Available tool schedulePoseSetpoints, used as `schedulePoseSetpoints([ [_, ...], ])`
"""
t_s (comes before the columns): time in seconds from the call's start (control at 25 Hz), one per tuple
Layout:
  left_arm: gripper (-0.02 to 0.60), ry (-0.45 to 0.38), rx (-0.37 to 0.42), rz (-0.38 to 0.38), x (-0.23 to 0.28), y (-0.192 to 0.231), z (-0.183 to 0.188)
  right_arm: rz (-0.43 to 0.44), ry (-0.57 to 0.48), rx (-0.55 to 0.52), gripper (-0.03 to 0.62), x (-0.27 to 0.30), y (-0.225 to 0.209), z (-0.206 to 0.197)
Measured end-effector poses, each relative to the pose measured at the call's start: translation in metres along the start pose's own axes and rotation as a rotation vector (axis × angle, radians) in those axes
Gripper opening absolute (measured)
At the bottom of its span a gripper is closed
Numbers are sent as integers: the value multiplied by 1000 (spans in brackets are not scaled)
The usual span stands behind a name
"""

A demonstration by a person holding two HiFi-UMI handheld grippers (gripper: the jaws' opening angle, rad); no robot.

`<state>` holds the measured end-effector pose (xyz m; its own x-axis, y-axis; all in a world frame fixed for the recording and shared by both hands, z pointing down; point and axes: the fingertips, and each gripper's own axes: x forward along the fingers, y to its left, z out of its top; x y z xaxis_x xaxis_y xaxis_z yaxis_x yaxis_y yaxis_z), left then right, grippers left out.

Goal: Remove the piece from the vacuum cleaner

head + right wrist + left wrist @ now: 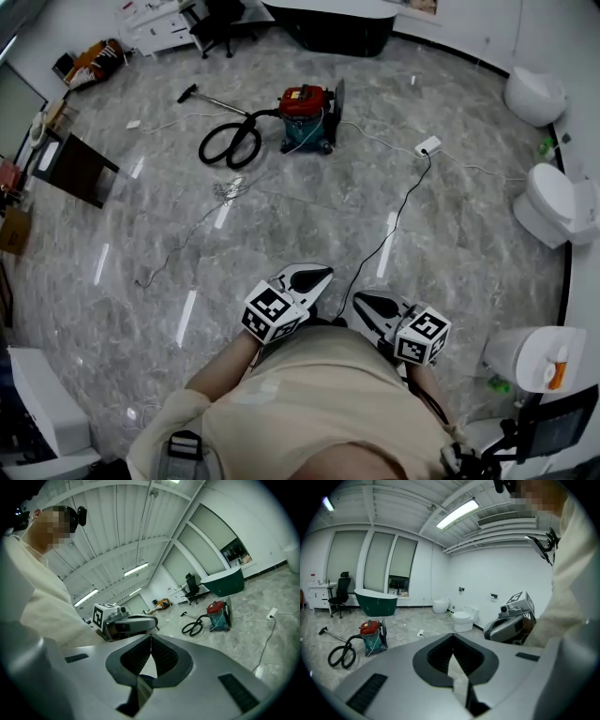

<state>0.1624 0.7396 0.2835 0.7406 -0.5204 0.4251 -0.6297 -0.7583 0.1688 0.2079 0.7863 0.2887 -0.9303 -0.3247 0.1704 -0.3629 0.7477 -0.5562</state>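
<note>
1. Floor nozzle [187, 93] on a thin wand lies flat on the grey marble floor [281, 225], toward the floor's far left part.
2. Next to the right, a black hose [230, 142] lies in a loose loop on the floor. Its upper end leads across to the vacuum cleaner.
3. The vacuum cleaner [305, 117] has a red top over a teal body. It stands upright near the middle of the floor's far edge, and the hose meets its left side. It is well apart from both grippers, and neither of them touches it.
4. The left gripper [317, 274] is held over the floor's near edge, close in front of the person's beige shirt [328, 394]. Its tips point toward the vacuum cleaner. Its jaws are clenched tip to tip with nothing between them.
5. The right gripper [362, 300] hangs just beside the left one, at about the same height. Its jaws are pressed together too, and they are empty.
6. A white power strip [427, 145] lies right of the vacuum cleaner. A black cable [394, 225] runs from it across the floor toward the gap between the two grippers.
7. Two white toilets [553, 202] stand along the floor's right edge, one behind the other.
</note>
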Motion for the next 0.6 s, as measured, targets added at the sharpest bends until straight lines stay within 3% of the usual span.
schedulePoseSetpoints([
  [0.28,-5,-12,-8,-33,23,40,11,-47,26,8,3,18,-34,20],
  [0.6,-5,-80,-99,-1,6,152,26,-81,129,-43,3,103,-65,66],
])
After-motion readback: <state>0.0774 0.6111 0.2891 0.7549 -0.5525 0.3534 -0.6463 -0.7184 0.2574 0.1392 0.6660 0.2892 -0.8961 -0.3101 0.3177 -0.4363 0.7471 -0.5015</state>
